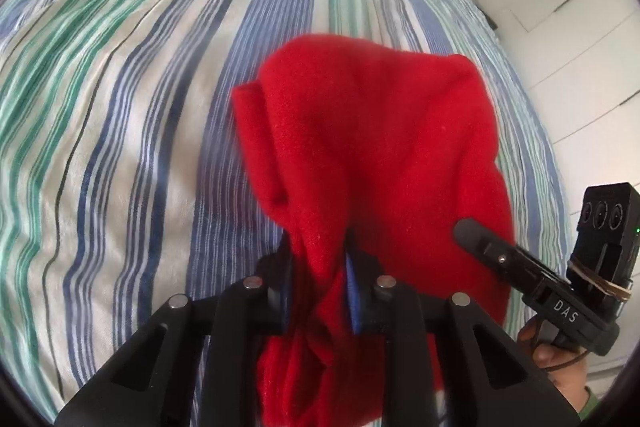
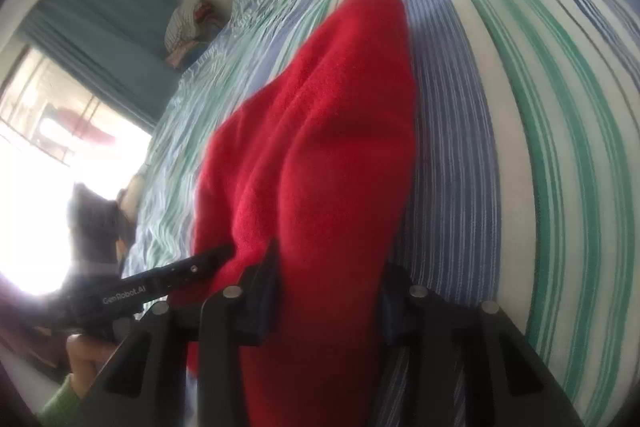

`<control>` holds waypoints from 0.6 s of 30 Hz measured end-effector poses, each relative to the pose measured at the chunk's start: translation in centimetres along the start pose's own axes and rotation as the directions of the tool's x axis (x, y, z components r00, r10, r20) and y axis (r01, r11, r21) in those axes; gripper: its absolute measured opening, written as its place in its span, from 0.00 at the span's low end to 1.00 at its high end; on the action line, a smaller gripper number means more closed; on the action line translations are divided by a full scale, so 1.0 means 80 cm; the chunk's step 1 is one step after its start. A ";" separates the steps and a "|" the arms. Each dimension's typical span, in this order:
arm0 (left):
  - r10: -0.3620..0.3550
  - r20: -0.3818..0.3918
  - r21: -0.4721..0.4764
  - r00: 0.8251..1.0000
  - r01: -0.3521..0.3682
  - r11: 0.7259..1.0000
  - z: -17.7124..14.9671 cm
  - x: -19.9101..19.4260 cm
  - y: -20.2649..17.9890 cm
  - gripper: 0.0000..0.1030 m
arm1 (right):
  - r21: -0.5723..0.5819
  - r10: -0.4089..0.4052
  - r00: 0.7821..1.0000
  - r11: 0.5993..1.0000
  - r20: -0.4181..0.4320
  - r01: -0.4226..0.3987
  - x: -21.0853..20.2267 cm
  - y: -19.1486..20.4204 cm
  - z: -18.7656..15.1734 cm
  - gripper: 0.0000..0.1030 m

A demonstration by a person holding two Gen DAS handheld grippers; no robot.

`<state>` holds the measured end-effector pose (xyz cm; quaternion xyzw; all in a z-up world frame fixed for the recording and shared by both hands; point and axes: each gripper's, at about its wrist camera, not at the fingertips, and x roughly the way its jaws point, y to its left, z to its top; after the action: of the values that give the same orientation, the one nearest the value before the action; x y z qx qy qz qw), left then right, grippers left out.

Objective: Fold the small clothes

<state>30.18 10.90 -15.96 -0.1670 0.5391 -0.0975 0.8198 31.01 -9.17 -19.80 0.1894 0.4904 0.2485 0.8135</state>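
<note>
The left hand-held gripper (image 1: pixel 318 267) is pressed together on a bunch of the red garment (image 1: pixel 372 147), the fleecy cloth squeezed between its blue-padded fingers (image 1: pixel 352 291) and spilling out both above and below them. The right hand-held gripper (image 2: pixel 328 291) pinches the same red garment (image 2: pixel 320 147) too, with a thick fold of it running between the fingers and onward away from the camera. The garment hangs lifted between the two tools, over a bed covered by a striped sheet (image 1: pixel 120 107) in blue, green and white. From the left wrist view, the right tool's finger reaches into the cloth's right edge, a bare hand (image 1: pixel 556 351) gripping its handle. Beyond the bed, in the right wrist view, hang teal curtains (image 2: pixel 100 19) beside a bright window (image 2: pixel 40 147).
</note>
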 end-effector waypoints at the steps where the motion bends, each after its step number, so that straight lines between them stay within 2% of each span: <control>1: 0.011 0.019 0.029 1.000 -0.012 1.000 0.000 -0.010 -0.011 0.18 | -0.043 -0.038 0.999 0.998 0.019 0.039 -0.008 0.014 -0.001 0.34; 5: -0.027 0.111 0.072 0.993 0.019 0.997 0.015 -0.059 -0.043 0.18 | -0.194 -0.096 0.988 0.974 0.121 0.118 -0.053 0.065 0.008 0.31; 8: -0.090 0.186 0.079 0.978 0.076 0.994 0.035 -0.103 -0.056 0.18 | -0.238 -0.056 0.979 0.966 0.194 0.102 -0.099 0.086 0.031 0.31; 11: -0.104 0.199 0.087 0.974 0.088 0.992 0.048 -0.113 -0.068 0.21 | -0.254 -0.013 0.973 0.964 0.231 0.073 -0.132 0.100 0.063 0.32; 13: -0.057 0.137 0.083 0.989 0.046 0.996 0.045 -0.087 -0.067 0.36 | -0.236 -0.002 0.976 0.970 0.217 0.054 -0.135 0.092 0.080 0.36; 14: -0.020 0.099 0.074 0.995 0.013 0.997 0.033 -0.068 -0.058 0.45 | -0.210 -0.001 0.983 0.977 0.183 0.040 -0.130 0.082 0.083 0.43; 15: 0.036 0.067 0.064 0.997 -0.040 0.997 0.018 -0.052 -0.048 0.46 | -0.178 -0.020 0.990 0.983 0.137 0.045 -0.121 0.069 0.082 0.53; 17: 0.143 0.032 0.061 0.989 -0.144 0.988 -0.018 -0.033 -0.031 0.46 | -0.133 -0.111 0.992 0.984 0.065 0.119 -0.109 0.038 0.060 0.67; 18: 0.173 0.037 0.064 0.984 -0.175 0.982 -0.041 -0.034 -0.025 0.47 | -0.132 -0.143 0.989 0.980 0.043 0.147 -0.110 0.024 0.041 0.67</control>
<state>26.16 9.43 -14.05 -0.0929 0.5353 -0.0408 0.8385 30.07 -13.04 -11.10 0.1017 0.4714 0.2180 0.8485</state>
